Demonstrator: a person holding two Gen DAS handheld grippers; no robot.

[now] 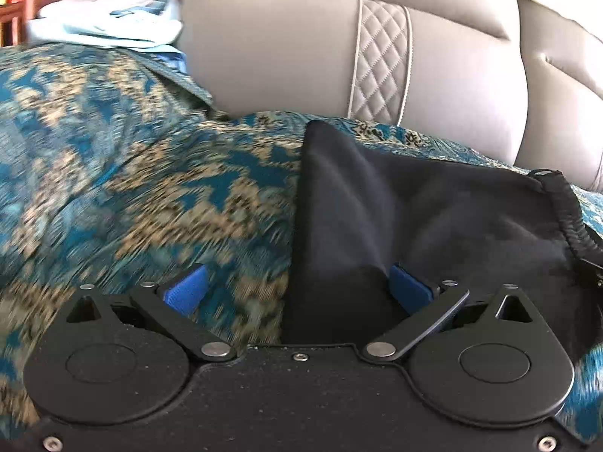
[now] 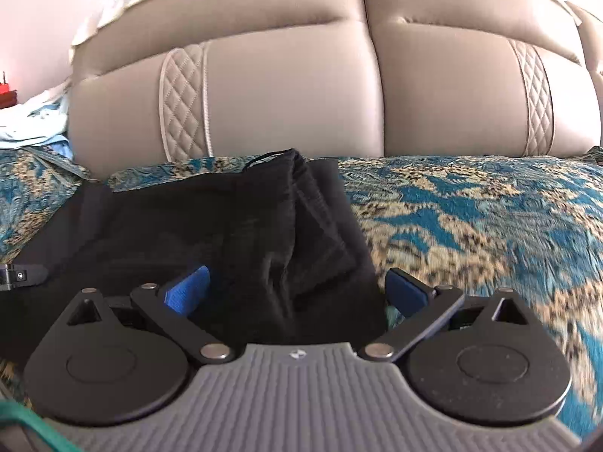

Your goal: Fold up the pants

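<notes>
Beige padded headboard (image 1: 286, 56) w/ quilted diamond strips is seen behind a bed covered by a teal-and-gold patterned bedspread (image 1: 132, 188); same headboard (image 2: 294, 94) and bedspread (image 2: 471, 218) are shown in the right wrist view. Light-blue bedding (image 1: 109, 26) is piled at far left by the headboard; parts of the bedspread are motion-blurred.

Black pants (image 1: 433, 218) are laid on the bedspread near the headboard, bunched rather than flat. In the left wrist view a pointed fold is raised toward the headboard, and the gathered elastic waistband (image 1: 565, 207) is seen at the right edge. In the right wrist view the pants (image 2: 233, 226) occupy the left-centre area, w/ a folded ridge running toward the headboard and a thin cord at its far end.

Left gripper (image 1: 297, 290): blue-padded fingers (image 1: 186, 288) are held wide apart; dark fabric is lying between them on the right-hand side, against the right pad, but is not clamped.

Right gripper (image 2: 297, 290): blue fingers (image 2: 186, 290) are likewise spread apart, w/ pants fabric filling the gap between them, unclamped. Part of the other gripper's black frame is visible at the left edge of the right wrist view.
</notes>
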